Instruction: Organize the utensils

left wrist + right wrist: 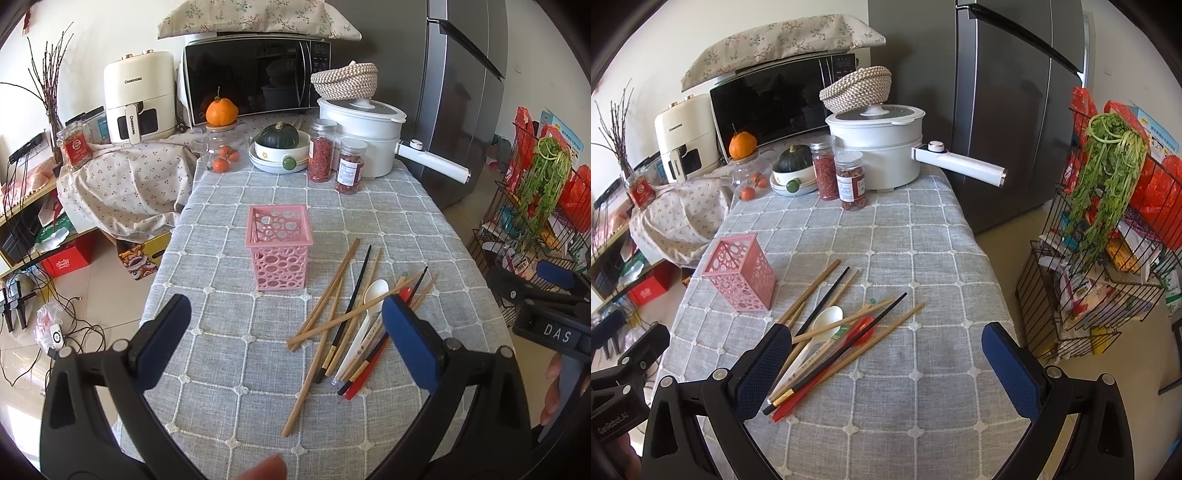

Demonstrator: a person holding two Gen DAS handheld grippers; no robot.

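Status: nothing sorted yet, by the look of it; whole job left.

Pink perforated plastic square holder (279,251): upright at mid worktop, left of the pile, apparently empty.

Loose utensil pile, near right of the holder, flat on the grey checked tablecloth (905,236) over the worktop:
- pale wooden chopsticks (325,299), several, crossed and fanned, one stray stick reaching nearest;
- black chopsticks (351,295), two, one with a gold band at the near end;
- white plastic spoon (369,306), bowl pointing far, partly under the sticks;
- red plastic spoon (862,326), mostly buried, bowl showing between sticks.

Left tool (286,323): jaws spread wide, holding nothing, hovering near the pile's near-left side.

Right tool (886,352): likewise released and empty, left pad just above the handle ends.

Remaining: every chopstick and both spoons into the holder.
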